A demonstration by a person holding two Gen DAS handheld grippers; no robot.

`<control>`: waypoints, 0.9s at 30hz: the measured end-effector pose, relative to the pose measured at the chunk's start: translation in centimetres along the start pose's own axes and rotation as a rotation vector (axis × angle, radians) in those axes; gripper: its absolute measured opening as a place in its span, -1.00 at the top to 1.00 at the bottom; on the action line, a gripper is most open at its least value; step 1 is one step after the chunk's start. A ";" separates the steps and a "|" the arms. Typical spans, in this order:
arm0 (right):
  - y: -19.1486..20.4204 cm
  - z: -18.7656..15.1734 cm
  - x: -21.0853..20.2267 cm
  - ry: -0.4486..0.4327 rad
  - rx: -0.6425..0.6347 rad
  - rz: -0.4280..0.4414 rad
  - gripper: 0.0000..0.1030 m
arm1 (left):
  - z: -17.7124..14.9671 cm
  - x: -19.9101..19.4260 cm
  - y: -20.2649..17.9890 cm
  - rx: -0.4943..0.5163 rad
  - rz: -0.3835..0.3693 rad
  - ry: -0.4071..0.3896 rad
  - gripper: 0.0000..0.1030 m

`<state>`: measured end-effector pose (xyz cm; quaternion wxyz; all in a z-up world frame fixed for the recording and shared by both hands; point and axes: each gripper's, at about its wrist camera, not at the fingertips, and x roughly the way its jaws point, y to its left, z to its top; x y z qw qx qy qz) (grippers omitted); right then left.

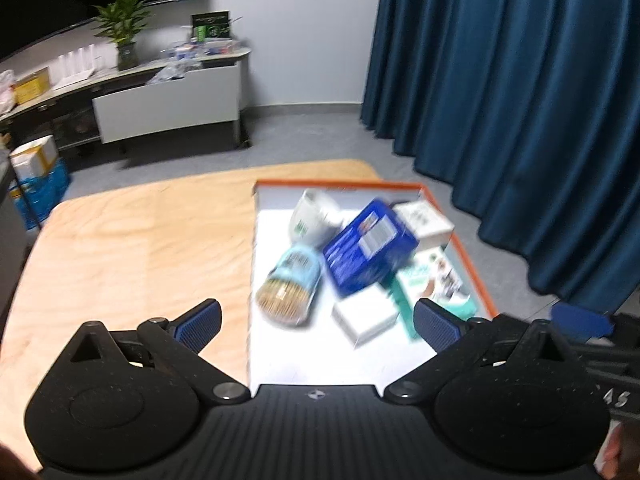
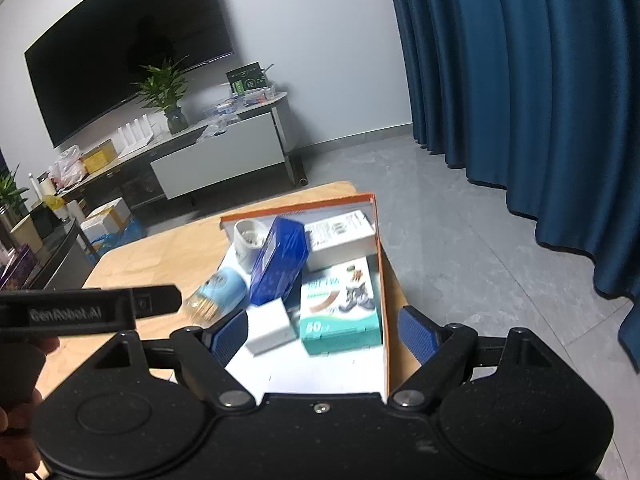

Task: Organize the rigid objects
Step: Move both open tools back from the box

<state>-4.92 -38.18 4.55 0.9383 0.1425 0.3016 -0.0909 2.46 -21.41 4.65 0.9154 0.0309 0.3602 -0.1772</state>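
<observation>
From the left wrist camera, the left gripper hangs above the near end of an orange-rimmed tray on the wooden desk, its jaws spread wide and holding nothing. The tray holds a jumble: a toothpick jar on its side, a white cup tipped over behind it, a blue box leaning across the pile, a small white box nearest the gripper, a teal bandage box and a white carton at the far right.

From the right wrist camera, the right gripper also stands spread and empty, over the tray's near right side, with the teal bandage box and small white box just ahead. The blue box stands tilted between cup and carton.

The cartons look light and stiff, best pinched across their narrow faces; too hard a squeeze could dent them. The jar looks smooth and apt to roll, so grip it across its body.
</observation>
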 end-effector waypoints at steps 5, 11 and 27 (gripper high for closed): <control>0.4 -1.4 -1.1 0.013 0.006 0.005 -0.90 | -1.7 -0.9 0.2 0.016 0.033 0.031 -1.00; 1.1 -2.1 -2.0 0.014 -0.012 0.012 -0.90 | -3.4 -2.4 0.3 0.003 0.045 0.025 -1.00; 1.9 -2.3 -3.0 -0.001 -0.024 0.010 -0.90 | -4.2 -3.6 0.4 -0.021 0.050 -0.009 -1.00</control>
